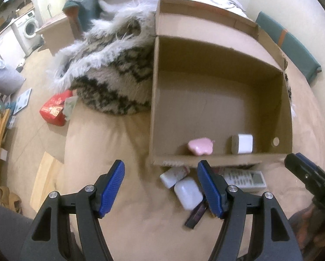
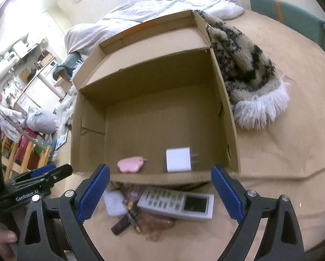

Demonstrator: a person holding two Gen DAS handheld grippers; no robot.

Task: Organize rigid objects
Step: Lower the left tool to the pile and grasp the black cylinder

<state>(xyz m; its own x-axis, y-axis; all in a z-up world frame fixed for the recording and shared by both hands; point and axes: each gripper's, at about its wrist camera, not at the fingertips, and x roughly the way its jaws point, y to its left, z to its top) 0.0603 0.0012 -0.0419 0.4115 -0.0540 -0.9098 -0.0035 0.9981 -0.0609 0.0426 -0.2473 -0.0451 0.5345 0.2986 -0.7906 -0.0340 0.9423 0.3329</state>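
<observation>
An open cardboard box [image 1: 217, 162] [image 2: 153, 177] lies on a beige bed. Inside, near its front wall, sit a pink object [image 1: 200, 145] [image 2: 131, 164] and a white charger plug [image 1: 243, 144] [image 2: 178, 159]. In front of the box lie a white remote control [image 2: 177, 203] [image 1: 243, 179], a white case [image 1: 188, 192] [image 2: 114, 203], a small white bottle [image 1: 173, 175] and a dark stick-shaped item [image 2: 121, 225] [image 1: 195, 214]. My left gripper [image 1: 162, 188] is open and empty, just left of this pile. My right gripper [image 2: 160, 192] is open and empty above the remote.
A shaggy patterned blanket [image 1: 114, 76] [image 2: 247, 74] lies beside the box. A white duvet [image 2: 158, 6] is behind it. A green headboard cushion [image 1: 293, 47] stands at the far right. Floor clutter and a red bag [image 1: 53, 111] are to the left.
</observation>
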